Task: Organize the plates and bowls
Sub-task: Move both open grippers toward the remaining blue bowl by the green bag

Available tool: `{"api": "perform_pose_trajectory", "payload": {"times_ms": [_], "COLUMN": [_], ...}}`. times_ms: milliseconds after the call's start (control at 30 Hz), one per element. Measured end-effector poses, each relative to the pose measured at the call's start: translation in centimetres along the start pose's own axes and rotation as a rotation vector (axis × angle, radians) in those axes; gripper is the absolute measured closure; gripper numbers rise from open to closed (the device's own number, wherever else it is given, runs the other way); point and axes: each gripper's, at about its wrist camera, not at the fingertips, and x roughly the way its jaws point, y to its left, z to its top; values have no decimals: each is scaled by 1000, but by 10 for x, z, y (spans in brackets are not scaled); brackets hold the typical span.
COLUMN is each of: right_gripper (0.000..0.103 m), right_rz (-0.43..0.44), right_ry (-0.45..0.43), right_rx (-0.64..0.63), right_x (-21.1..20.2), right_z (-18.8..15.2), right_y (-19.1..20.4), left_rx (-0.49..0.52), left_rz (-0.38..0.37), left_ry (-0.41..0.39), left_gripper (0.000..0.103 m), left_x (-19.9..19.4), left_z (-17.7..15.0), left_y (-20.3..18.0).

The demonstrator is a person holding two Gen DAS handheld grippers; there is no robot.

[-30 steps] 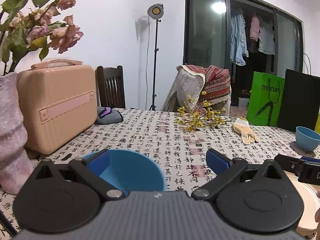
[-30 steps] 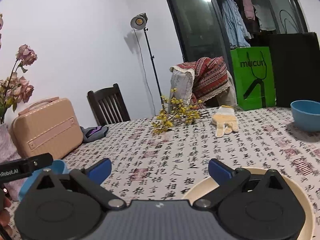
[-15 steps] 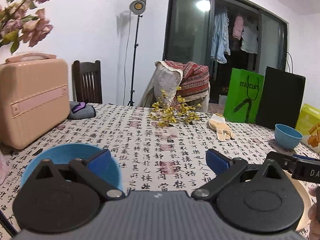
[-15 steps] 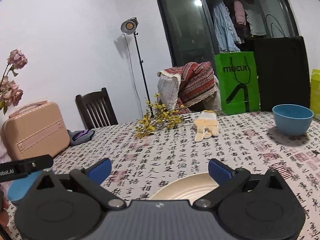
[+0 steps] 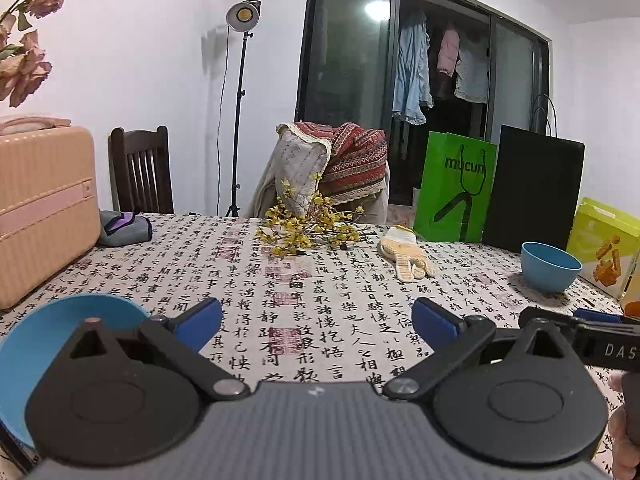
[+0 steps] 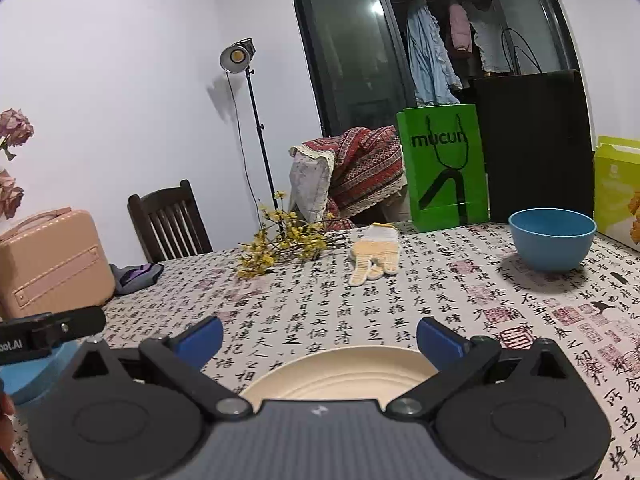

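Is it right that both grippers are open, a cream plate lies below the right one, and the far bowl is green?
One slip: the far bowl is blue, as the right wrist view shows. Both the left gripper and right gripper are open, and the cream plate lies below the right one.

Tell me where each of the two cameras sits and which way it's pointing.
Left wrist: on the left gripper, low over the table, facing the far chairs; its open blue-tipped fingers show, near blue bowl at lower left, right gripper at right.
Right wrist: on the right gripper, same heading; open fingers above the cream plate, left gripper at left.
Shared: far blue bowl, glove, green bag, yellow flowers.
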Motion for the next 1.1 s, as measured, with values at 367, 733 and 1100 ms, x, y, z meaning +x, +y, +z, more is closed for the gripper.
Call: {"api": "perform_pose_trajectory", "payload": {"times_ms": [367, 733, 1100], "right_gripper": [0, 0, 0], "right_rz": [-13, -31, -50], "right_ry": [1, 3, -5], "right_rx": [4, 3, -5], "right_x": [2, 4, 3], "right_z": [-2, 1, 9], "right_y": [-19, -36, -54], "left_rx": [-11, -1, -4], "left_rz": [-27, -22, -16], "left_ry": [20, 8, 7], "left_gripper": [0, 0, 0], "left_x": [12, 22, 30], "left_z": [-1, 4, 11], "left_y": [-13, -29, -38]}}
